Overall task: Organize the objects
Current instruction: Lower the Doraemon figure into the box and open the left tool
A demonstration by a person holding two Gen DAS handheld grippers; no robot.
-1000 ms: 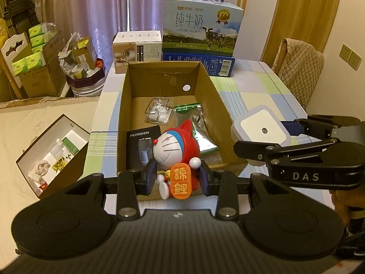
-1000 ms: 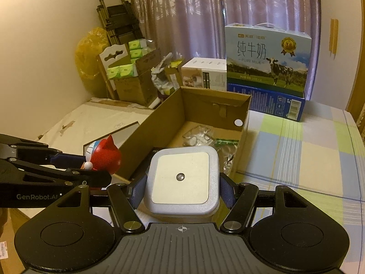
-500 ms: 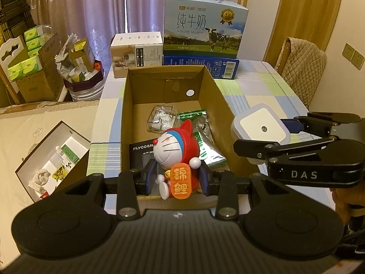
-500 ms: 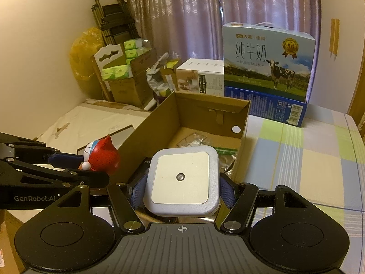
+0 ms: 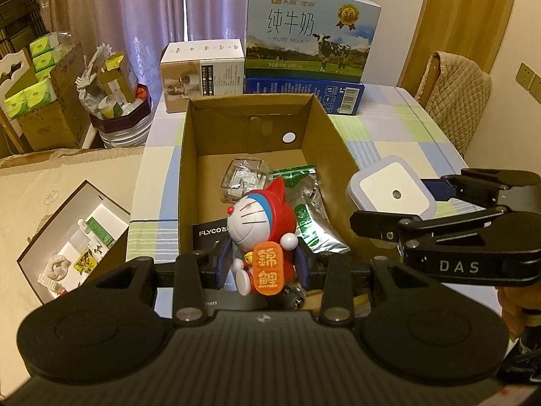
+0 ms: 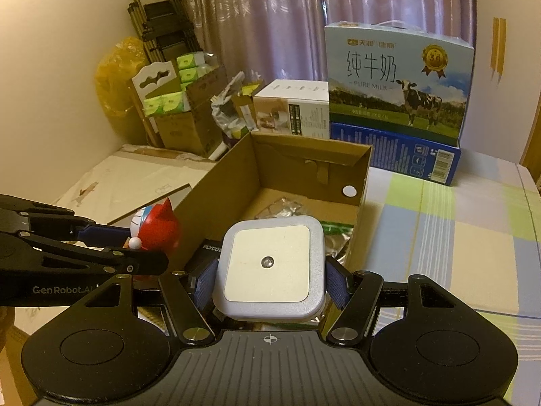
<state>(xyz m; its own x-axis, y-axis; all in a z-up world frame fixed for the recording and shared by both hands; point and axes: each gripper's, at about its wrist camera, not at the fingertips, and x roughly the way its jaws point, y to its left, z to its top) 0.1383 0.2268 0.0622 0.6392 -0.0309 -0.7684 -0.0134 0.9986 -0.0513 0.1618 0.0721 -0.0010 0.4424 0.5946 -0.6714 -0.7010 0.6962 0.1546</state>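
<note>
My left gripper (image 5: 263, 264) is shut on a red and blue cat figurine (image 5: 262, 226) with an orange tag, held over the near end of an open cardboard box (image 5: 189, 169). My right gripper (image 6: 270, 275) is shut on a white square night light (image 6: 270, 265), held above the box's near right corner. In the left wrist view the night light (image 5: 392, 193) and right gripper (image 5: 399, 203) sit to the right of the box. The figurine (image 6: 155, 226) and left gripper (image 6: 145, 247) show at the left of the right wrist view. Inside the box lie a clear packet (image 5: 243, 179), a green and silver pouch (image 5: 311, 220) and a black FLYCO box (image 5: 209, 233).
Beyond the cardboard box on the checked tablecloth (image 5: 399, 135) stand a milk carton case (image 5: 311, 40) and a white product box (image 5: 203, 71). An open box of small items (image 5: 74, 237) lies lower left. Boxes and bags crowd the floor at the far left. A padded chair (image 5: 453, 94) stands right.
Both grippers have moved forward and a little higher over the box with their objects still held; the box interior now lies nearer beneath them.
</note>
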